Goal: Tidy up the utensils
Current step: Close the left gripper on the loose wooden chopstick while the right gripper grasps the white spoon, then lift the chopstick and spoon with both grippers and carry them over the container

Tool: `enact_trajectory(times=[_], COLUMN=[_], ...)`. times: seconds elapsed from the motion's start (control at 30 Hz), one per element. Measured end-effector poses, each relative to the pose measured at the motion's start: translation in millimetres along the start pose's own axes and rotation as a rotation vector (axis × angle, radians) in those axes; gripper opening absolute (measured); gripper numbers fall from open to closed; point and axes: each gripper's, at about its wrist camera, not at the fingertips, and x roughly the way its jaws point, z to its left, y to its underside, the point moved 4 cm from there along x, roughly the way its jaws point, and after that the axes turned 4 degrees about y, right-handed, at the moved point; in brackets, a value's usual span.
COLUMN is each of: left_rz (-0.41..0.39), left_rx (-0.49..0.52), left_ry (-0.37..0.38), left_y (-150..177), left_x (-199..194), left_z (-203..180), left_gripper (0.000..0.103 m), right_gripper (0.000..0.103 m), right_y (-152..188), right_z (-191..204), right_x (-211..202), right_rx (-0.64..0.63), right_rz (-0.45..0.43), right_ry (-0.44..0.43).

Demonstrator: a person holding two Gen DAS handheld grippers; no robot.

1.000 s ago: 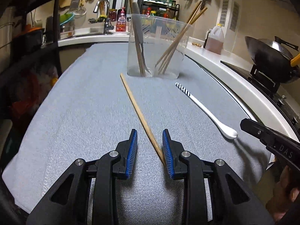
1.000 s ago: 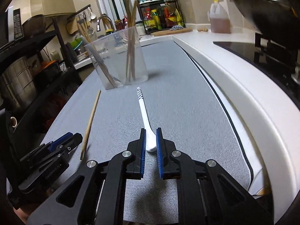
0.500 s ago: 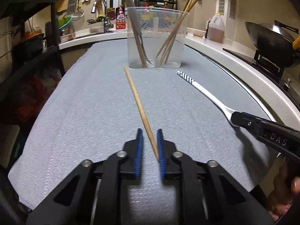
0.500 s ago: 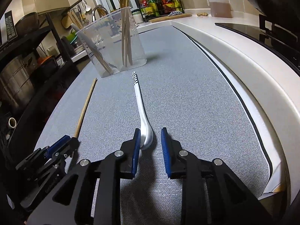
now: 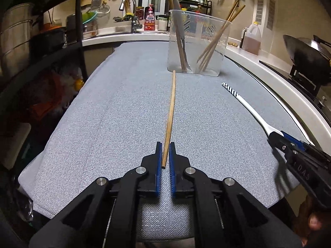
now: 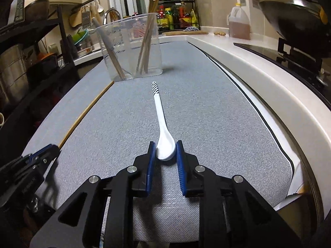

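Task partly done. The clear plastic two-compartment holder (image 5: 196, 45), upper centre of the frame, already contains wooden chopsticks and a fork. Two items remain on the grey cloth (image 5: 124, 113). The left gripper (image 5: 164, 155), lower centre, is clamped on the near end of the loose wooden chopstick (image 5: 170, 113), having closed from open a second earlier. The right gripper (image 6: 164, 153) pinches the bowl of the white ceramic spoon (image 6: 163, 132), its jaws having just narrowed; earlier they stood narrower.

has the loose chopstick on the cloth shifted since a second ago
Yes. The chopstick swung: its far tip now lies close to the clear container, straighter toward it, as the left gripper closed on its near end.
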Motion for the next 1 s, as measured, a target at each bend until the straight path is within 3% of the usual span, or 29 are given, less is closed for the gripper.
enact_trajectory(times=[0.47, 1.0], left_rz=[-0.012, -0.012], left_rx=[0.013, 0.014], left_ry=[0.009, 0.016], left_y=[-1, -2], left_x=[4, 3], left_z=[-4, -3], left_gripper=[0.007, 0.007], right_gripper=[0.023, 0.023], right_y=[-1, 0], right_z=[-21, -37], right_x=[2, -1], right_rx=[0.168, 0.293], right_rz=[-0.004, -0.011], right_ry=[-0.121, -0.123])
